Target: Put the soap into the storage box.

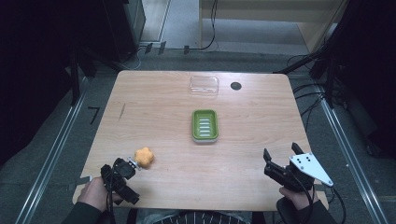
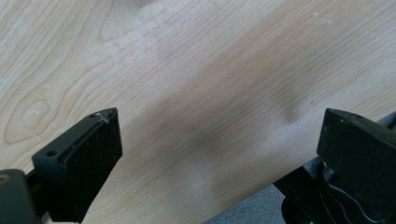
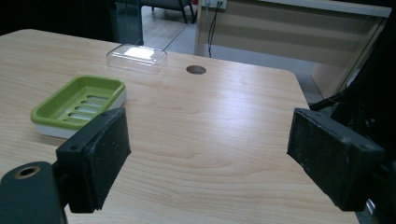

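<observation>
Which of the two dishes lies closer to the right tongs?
The green soap dish mid-table; the clear plastic one sits farther back, near the table's far edge.

From my feed I see a pale wooden worktop (image 1: 261,154) with rounded corners and a round cable hole (image 1: 236,86) toward 1 o'clock. Grey floor (image 1: 56,154) surrounds it, with a metal rail (image 1: 51,149) running along the floor at 9 o'clock and another rail (image 1: 348,140) at 3 o'clock. At 12 o'clock stands light wooden furniture (image 1: 261,11), with black cables (image 1: 212,28) hanging before it. Dark equipment (image 1: 42,56) fills 10 o'clock, and more dark gear (image 1: 369,65) sits at 2 o'clock. Light falls evenly on the wood; the room's edges stay dim.
</observation>
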### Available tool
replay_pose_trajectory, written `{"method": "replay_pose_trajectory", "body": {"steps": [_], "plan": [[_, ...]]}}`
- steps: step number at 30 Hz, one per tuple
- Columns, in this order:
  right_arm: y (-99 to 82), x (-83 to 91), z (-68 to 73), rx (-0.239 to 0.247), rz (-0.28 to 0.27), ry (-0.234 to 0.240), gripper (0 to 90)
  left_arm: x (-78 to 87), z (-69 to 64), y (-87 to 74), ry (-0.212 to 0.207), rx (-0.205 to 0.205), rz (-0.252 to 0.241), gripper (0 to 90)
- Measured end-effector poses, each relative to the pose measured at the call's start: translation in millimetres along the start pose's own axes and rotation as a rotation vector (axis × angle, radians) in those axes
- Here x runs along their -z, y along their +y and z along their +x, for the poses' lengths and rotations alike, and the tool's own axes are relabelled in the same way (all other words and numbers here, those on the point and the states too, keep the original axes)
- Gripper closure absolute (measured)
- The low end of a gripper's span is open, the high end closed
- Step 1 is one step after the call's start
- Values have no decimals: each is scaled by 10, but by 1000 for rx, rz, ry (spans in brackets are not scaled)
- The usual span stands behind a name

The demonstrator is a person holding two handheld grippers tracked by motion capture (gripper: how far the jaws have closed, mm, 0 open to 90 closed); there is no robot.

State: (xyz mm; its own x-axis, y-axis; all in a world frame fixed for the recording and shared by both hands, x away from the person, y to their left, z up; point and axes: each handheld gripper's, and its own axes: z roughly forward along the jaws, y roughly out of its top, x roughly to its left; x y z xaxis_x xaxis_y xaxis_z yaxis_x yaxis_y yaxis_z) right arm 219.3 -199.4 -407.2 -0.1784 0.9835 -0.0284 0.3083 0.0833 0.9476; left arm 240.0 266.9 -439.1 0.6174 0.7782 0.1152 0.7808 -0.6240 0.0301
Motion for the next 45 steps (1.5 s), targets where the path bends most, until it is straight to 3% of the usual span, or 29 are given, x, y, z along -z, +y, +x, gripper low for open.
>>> {"method": "replay_pose_trajectory", "body": {"steps": [22,30,45], "plan": [[11,-44,17,1,-4,18,137,25,29,9,-21,42,-7,1],[28,-51,64,17,2,25,137,75,103,145,-18,52,-56,0],[33,-70,64,12,1,32,137,96,220,403,-14,56,-84,0]]}}
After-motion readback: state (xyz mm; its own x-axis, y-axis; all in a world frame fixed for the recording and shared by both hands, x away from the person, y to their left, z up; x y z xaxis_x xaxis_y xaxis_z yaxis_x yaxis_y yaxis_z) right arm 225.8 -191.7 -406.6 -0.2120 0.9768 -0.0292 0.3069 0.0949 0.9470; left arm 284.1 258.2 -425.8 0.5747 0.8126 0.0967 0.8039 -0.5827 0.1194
